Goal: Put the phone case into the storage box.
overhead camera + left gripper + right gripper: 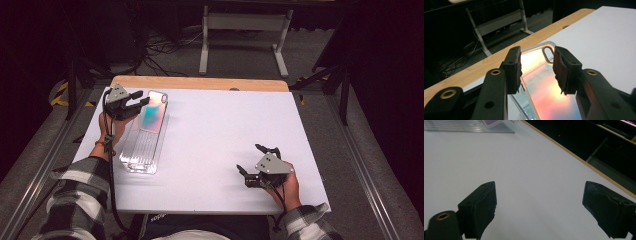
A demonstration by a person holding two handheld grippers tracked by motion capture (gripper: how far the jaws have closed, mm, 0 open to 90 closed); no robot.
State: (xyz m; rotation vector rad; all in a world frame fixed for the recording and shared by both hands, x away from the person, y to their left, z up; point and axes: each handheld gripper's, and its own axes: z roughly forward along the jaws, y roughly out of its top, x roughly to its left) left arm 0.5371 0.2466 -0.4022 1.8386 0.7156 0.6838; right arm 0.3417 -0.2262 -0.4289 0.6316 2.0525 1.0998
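Iridescent pink-teal phone case point(151, 112) already sits propped in the far end of the clear ribbed plastic tray point(141, 150) at the white bench's point(225, 130) far left, left claw point(135, 103) parted astride it without pinching, right claw point(250, 167) spread idle near right, so probably just retreat left

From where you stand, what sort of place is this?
Probably a lab or recording studio: a white table on dark carpet, loose cables on the floor, and a person holding the left gripper and right gripper.

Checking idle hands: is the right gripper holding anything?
No. The right gripper has its jaws wide apart over the bare white table.
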